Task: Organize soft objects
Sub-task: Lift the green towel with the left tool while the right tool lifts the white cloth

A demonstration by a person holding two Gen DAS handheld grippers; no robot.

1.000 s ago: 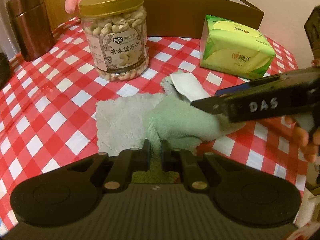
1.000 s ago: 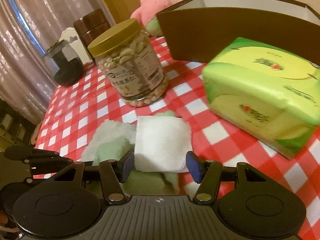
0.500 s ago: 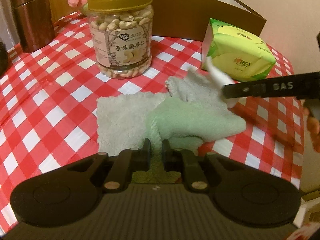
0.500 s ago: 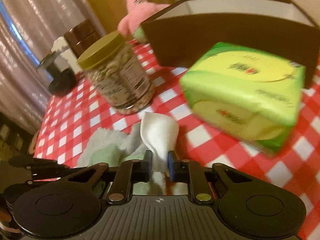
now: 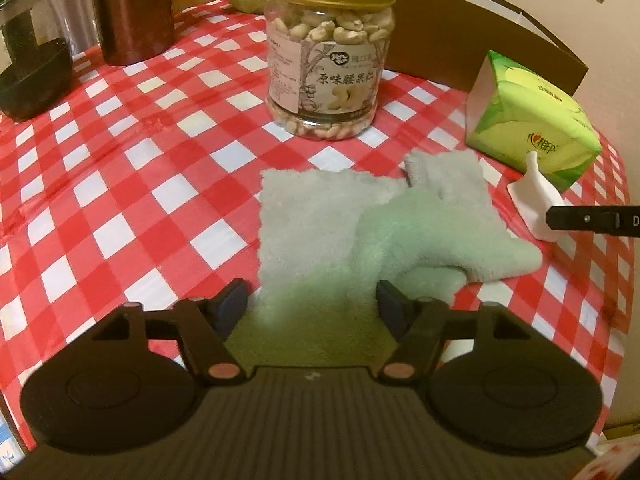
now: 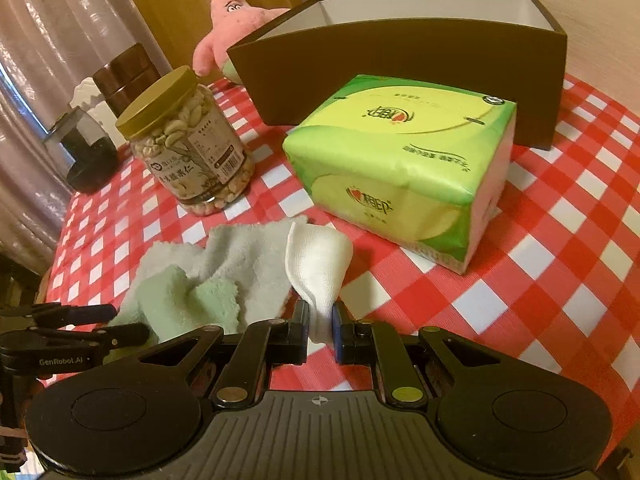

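Green fleece, that's what I'm looking down on: the towel [image 5: 384,236] is lying crumpled on the checked cloth [image 5: 120,184], in front of the nut jar [image 5: 330,52]. My left gripper [image 5: 312,304] is opening right now, its jaws spreading to either side of the towel's near edge; the fabric is sitting between them, but the pads are not pressing on it.

Over on the right, my right gripper [image 6: 321,330] is pinching the white cloth [image 6: 318,264], jaws narrow, clamped on its lower end (the rest is fanning upward, clear of the table). That cloth is hanging just beside the towel and near the green tissue pack [image 6: 404,176]. In the left view I'm seeing it at the right edge, held by a dark finger.

Behind the pack, the brown box [image 6: 400,80] is standing open-topped, and a pink plush [image 6: 232,20] is leaning at its far left corner. A brown canister [image 5: 132,8] and a dark-filled glass jar [image 5: 32,56] are sitting well apart, at the table's left.
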